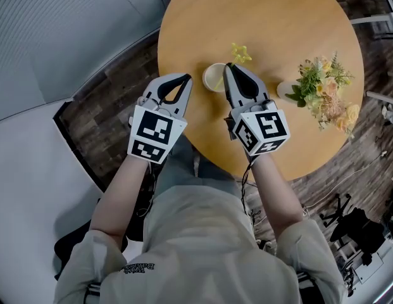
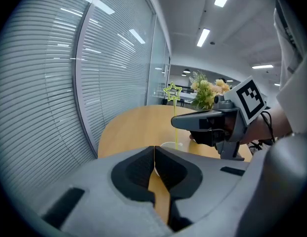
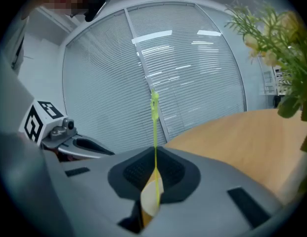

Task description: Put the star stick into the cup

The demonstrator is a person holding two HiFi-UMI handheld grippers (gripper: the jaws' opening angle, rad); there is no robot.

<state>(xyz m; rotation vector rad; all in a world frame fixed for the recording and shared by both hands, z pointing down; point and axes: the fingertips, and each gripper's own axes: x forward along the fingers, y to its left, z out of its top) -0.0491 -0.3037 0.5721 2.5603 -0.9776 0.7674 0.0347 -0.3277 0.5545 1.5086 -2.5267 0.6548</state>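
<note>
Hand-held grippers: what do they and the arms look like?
The left hand-held gripper and right hand-held gripper: light grey, tapered, black inner pads, each with a black-and-white marker cube. Dark cable trails from the right one. Beige sleeves reach the elbows.

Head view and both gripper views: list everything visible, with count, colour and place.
table: one, round, light wood, centre.
cup: one, pale, on the table near its front edge.
star stick: one, yellow, upright, stem down at the cup.
flowers: one bunch, yellow, peach and green, table's right side.
blinds: pale grey, window wall beside the table.
left gripper: grey, shut, empty, left of the cup.
right gripper: grey, shut on the star stick.
sleeves: two, greyish, bottom.
</note>
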